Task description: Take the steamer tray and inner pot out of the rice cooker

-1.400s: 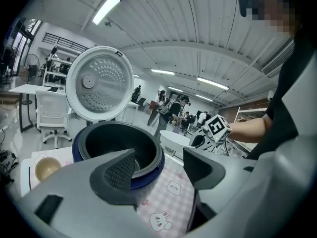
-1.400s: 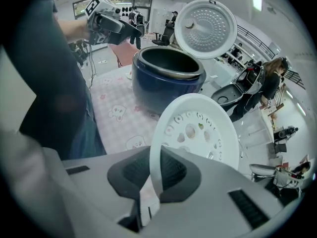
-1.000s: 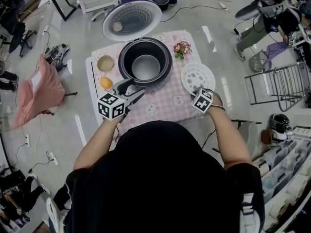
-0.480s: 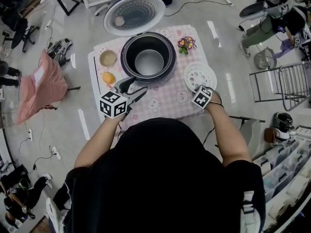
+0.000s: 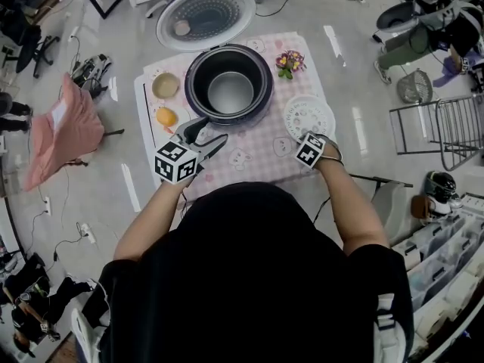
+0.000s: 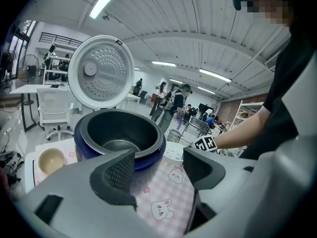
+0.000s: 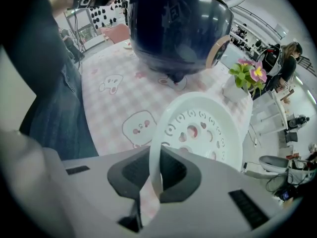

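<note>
Your right claw (image 7: pixel 156 171) points straight down and is clamped on the near rim of the white steamer tray (image 5: pixel 306 114); the thin rim stands pinched between the two dark pads, which have almost met. The tray is out of the rice cooker (image 7: pixel 178 29) and sits by the right edge of the bench (image 5: pixel 257 161), low over the pink checked cloth (image 7: pixel 111 100). From these views you cannot tell whether its underside fully rests on the cloth.

Your left claw (image 6: pixel 158 168) is spread wide and has hold of nothing. Only the cloth and the cooker's front wall show between its pads. It hangs over the cloth toward the bench's front left, aimed at the cooker, close to the cooker's front but not touching it.

The inner pot (image 5: pixel 231 93) sits inside the rice cooker, dark and with nothing in it. The cooker stands in the middle of the bench toward the far edge, with its round lid (image 5: pixel 204 15) swung up and back beyond that edge.

Along the left edge a small bowl (image 5: pixel 165 86) and an orange fruit (image 5: pixel 165 116) lie just beside each other. A small flower pot (image 5: pixel 290 61) stands near the far right corner, between the cooker and the right edge, apart from the tray.
</note>
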